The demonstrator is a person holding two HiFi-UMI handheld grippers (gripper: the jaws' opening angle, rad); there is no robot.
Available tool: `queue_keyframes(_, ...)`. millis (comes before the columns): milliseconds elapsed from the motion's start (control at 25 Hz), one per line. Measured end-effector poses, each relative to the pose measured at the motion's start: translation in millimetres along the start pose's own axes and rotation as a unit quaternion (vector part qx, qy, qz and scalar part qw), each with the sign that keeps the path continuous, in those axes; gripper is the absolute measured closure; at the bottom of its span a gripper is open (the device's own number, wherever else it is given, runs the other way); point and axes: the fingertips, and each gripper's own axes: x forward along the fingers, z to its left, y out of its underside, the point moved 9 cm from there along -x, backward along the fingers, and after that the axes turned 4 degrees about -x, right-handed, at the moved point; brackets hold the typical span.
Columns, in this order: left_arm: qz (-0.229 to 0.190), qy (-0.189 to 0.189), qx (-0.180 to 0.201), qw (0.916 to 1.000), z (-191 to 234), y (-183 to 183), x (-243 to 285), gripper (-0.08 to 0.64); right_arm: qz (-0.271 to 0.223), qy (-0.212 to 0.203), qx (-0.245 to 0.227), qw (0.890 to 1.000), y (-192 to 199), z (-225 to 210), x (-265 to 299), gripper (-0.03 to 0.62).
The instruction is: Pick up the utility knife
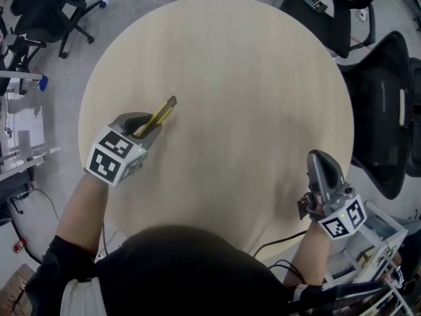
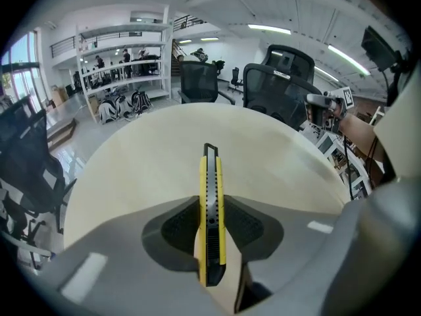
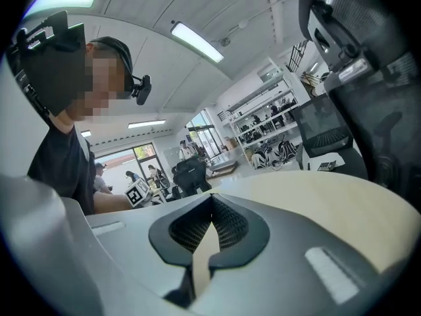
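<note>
A yellow and black utility knife (image 1: 160, 115) is held in my left gripper (image 1: 146, 128) above the left part of the round wooden table (image 1: 250, 84). In the left gripper view the knife (image 2: 211, 209) stands edge-on between the two grey pads, which press on its sides, and its tip points away over the table. My right gripper (image 1: 320, 165) hovers at the table's right front edge. Its jaws (image 3: 212, 224) are shut with the tips touching and nothing between them.
Black office chairs (image 1: 385, 110) stand around the table at the right and upper left. Shelves and cables crowd the floor on the left (image 1: 20, 143). A white rack (image 1: 378, 242) sits below the right hand. A person's head-mounted camera shows in the right gripper view.
</note>
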Motion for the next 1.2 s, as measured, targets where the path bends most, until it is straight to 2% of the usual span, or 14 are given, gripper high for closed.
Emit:
queue_keyframes(80,-0.013,-0.005,-0.005,0.9999,9,2,-30,0.446,-0.002,-0.001,-0.003,1.000,-7,21,7,0.578)
queue_keyframes(240,-0.052,0.011,0.003,0.9986,20,-14,-65,0.446,-0.003,0.029,-0.019,0.999,-32,53,3,0.578)
queue_keyframes(560,-0.109,0.008,-0.017,0.9938,-13,-22,-116,0.446,-0.006,0.022,-0.023,0.999,-53,71,-24,0.578)
queue_keyframes(920,-0.170,0.017,-0.036,0.9846,-17,0,-189,0.446,-0.017,0.012,-0.054,0.998,-73,137,-33,0.578)
queue_keyframes(1200,-0.197,0.018,-0.061,0.9783,-2,43,-248,0.446,-0.019,0.006,-0.062,0.998,-76,198,-28,0.578)
